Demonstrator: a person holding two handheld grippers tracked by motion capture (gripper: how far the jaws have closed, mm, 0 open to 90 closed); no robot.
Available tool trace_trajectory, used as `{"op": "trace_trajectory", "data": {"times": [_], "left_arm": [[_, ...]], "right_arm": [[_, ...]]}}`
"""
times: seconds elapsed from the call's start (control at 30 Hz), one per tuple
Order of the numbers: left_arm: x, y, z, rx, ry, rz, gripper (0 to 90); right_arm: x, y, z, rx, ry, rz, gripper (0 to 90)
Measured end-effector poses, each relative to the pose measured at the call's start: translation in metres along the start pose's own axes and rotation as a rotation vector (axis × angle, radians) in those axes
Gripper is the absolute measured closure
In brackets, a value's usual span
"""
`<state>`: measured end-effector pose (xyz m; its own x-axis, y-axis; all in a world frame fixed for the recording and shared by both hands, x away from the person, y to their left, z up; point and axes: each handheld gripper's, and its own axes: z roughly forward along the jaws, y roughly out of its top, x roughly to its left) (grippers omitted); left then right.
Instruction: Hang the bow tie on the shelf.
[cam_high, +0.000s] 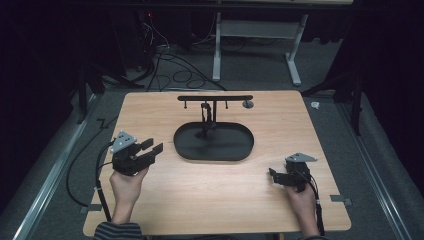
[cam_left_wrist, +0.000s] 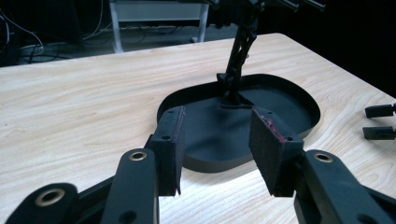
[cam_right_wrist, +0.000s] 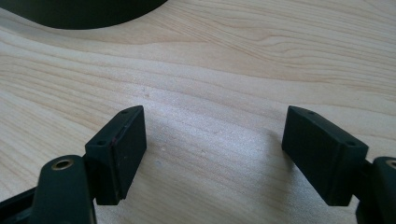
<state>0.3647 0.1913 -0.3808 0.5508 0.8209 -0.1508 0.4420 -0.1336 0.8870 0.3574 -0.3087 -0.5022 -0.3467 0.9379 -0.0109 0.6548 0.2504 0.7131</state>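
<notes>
Black oval tray (cam_high: 214, 142) with upright T-shaped stand (cam_high: 212, 107) on pale wood tabletop (cam_high: 200, 190) in dark room, between spread, empty left tongs (cam_high: 150, 148) and right tongs (cam_high: 273, 174).

The surface (cam_high: 165, 195) is pale wood-grain laminate, smooth with a soft sheen. The black oval tray (cam_high: 192, 150) looks like matt plastic, as does its thin black stand (cam_high: 206, 117). The left hand-held gripper (cam_left_wrist: 217, 151) carries rough, matt black pads (cam_left_wrist: 175, 149).

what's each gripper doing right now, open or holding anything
left gripper: open, nothing between its jaws.
right gripper: open, empty, only bare table between its jaws.
</notes>
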Motion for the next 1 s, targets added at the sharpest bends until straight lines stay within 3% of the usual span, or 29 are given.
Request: {"op": "trace_trajectory", "data": {"times": [1.0], "left_arm": [[0.007, -0.031, 0.007, 0.048, 0.003, -0.061, 53.3]], "right_arm": [[0.000, 0.000, 0.000, 0.000, -0.001, 0.001, 23.0]]}}
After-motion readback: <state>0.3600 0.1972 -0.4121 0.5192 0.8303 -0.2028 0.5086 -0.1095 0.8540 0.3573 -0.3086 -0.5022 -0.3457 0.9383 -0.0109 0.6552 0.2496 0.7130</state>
